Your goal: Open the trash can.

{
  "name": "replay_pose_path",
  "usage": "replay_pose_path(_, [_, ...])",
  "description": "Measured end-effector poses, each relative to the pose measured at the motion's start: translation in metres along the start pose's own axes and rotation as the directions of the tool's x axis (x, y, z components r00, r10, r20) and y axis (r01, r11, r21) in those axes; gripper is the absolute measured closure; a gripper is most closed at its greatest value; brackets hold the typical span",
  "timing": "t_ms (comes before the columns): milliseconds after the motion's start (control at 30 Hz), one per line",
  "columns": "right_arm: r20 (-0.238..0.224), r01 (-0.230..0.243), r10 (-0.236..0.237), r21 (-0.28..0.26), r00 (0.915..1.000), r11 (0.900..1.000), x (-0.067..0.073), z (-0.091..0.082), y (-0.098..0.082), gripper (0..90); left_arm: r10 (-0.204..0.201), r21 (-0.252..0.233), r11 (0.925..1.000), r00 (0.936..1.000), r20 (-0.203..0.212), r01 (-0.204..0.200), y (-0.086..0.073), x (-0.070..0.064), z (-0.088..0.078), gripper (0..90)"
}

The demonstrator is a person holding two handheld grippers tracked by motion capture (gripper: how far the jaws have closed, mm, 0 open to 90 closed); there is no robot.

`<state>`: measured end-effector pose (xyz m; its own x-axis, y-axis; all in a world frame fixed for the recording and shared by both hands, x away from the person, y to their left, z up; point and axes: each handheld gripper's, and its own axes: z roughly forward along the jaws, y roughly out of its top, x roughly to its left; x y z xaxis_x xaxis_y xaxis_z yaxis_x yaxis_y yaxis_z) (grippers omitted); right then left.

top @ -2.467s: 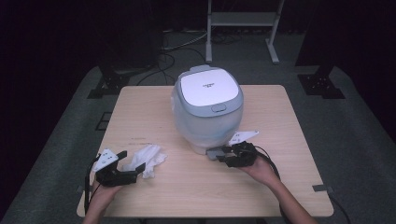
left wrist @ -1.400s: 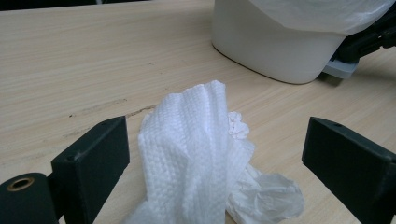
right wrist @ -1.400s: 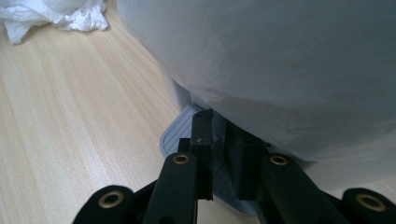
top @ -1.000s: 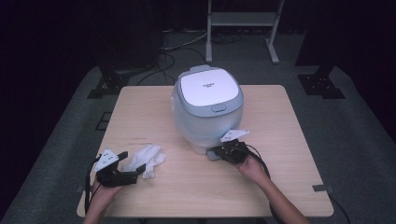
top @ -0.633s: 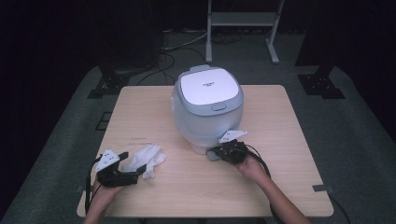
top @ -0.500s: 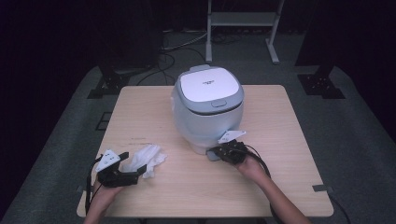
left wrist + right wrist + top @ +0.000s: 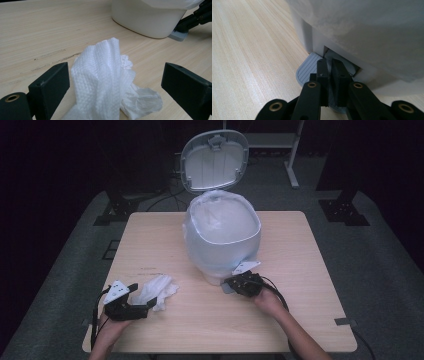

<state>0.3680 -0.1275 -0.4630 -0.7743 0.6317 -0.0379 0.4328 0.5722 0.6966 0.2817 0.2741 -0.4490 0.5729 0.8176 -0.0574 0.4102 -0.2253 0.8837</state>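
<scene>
A white pedal bin [image 7: 222, 240] with a plastic liner stands mid-table, its lid [image 7: 214, 160] swung up and open. My right gripper [image 7: 231, 283] is shut, with its closed jaws pressed down on the bin's grey foot pedal [image 7: 308, 71] at the base. In its own view the right gripper [image 7: 329, 68] has the tips right against the bin wall [image 7: 367, 30]. A crumpled white tissue [image 7: 156, 290] lies at the front left. My left gripper [image 7: 142, 296] is open, and the tissue [image 7: 105, 80] sits between its wide-apart jaws, unclamped.
The wooden table [image 7: 300, 250] has bare surface on the right and at the back left. Its front edge lies just behind both hands. Black stands and cables sit on the dark floor beyond the table.
The bin's lid, closed half a second ago, has sprung open. The right gripper crept left onto the pedal at the bin's base. The left gripper and tissue have stayed put.
</scene>
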Motion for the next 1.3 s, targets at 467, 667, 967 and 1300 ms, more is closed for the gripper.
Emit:
replay_pose_path(467, [0.005, 0.002, -0.002, -0.001, 1.0000, 1.000, 0.001, 0.000, 0.000, 84.4, 0.071, 0.053, 0.9960, 0.9973, 0.016, -0.072, -0.001, 0.001, 0.004, 25.8])
replay_pose_path(667, [0.006, 0.003, -0.003, 0.000, 1.0000, 1.000, 0.001, 0.000, 0.000, 84.4, 0.061, 0.082, 0.9949, 0.9981, -0.007, -0.060, -0.004, 0.006, 0.007, 34.8])
replay_pose_path(967, [0.001, 0.002, -0.002, -0.001, 1.0000, 1.000, 0.001, 0.000, 0.001, 84.4, 0.047, 0.189, 0.9811, 0.9985, -0.029, -0.041, -0.007, 0.012, 0.017, 28.9])
replay_pose_path(1300, [0.001, 0.004, -0.004, -0.002, 1.0000, 1.000, 0.001, 0.000, 0.000, 84.4, 0.034, 0.189, 0.9815, 0.9994, 0.003, -0.034, -0.009, 0.017, 0.014, 46.3])
